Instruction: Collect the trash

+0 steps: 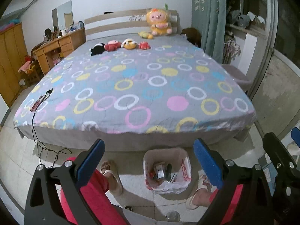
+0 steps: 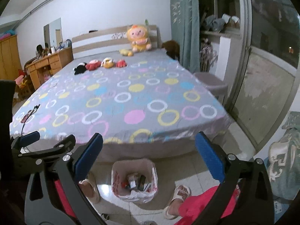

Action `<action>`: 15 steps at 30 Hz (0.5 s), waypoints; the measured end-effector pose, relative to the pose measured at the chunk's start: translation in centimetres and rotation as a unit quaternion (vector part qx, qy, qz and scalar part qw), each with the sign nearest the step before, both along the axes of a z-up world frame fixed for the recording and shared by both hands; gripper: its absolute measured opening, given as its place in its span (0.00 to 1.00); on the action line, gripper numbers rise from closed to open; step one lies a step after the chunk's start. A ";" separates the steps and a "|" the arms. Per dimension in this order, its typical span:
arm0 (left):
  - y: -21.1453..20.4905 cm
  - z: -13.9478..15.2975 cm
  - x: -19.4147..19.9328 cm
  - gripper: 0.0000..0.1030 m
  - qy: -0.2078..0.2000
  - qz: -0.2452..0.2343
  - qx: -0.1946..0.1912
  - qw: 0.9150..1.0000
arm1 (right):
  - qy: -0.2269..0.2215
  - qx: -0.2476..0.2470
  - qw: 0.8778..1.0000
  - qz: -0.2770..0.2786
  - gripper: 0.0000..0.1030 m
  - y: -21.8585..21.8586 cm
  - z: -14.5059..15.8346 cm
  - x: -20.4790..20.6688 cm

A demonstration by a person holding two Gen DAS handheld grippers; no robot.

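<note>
While we stand at the foot of the bed [image 1: 135, 86], the left gripper [image 1: 148, 161] and right gripper [image 2: 149, 155] both hang with jaws released and nothing between them. The trash bin [image 1: 166, 170], lined with a white bag printed in red, sits on the floor between our 2 sandalled feet and holds wrappers and scraps. We see 4 small plush toys [image 1: 120, 46] lined up across the bed, and a phone [image 1: 37, 103] lies near its left edge.

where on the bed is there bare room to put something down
The bed is bare from the foot edge up to the row of small plush toys. Crowded spots: that row, the big plush by the headboard, and the phone with cable at the near-left corner.
</note>
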State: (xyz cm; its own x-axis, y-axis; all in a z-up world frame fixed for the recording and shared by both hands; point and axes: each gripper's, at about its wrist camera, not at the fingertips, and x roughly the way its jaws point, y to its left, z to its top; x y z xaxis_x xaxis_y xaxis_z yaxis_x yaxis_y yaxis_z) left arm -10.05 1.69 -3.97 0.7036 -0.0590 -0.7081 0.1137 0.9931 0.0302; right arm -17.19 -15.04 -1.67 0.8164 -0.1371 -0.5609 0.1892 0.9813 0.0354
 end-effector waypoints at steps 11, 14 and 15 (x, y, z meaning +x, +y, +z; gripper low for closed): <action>0.4 2.7 -1.9 0.92 -0.015 0.001 -0.006 1.000 | -0.028 -0.007 0.999 -0.015 0.94 0.3 2.7 -2.8; 0.4 3.1 -2.2 0.92 -0.020 0.002 -0.002 1.000 | -0.034 -0.007 0.999 -0.019 0.94 0.3 3.1 -3.3; 0.5 3.1 -2.3 0.92 -0.021 0.002 -0.002 1.000 | -0.035 -0.008 0.999 -0.020 0.94 0.4 3.2 -3.3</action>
State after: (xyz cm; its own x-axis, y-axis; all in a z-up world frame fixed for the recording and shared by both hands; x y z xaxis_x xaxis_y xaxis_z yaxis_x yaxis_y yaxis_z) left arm -12.32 2.16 -0.84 0.7326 -0.0588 -0.6781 0.1089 0.9935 0.0316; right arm -20.48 -14.63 1.51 0.8471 -0.1785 -0.5006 0.2256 0.9736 0.0347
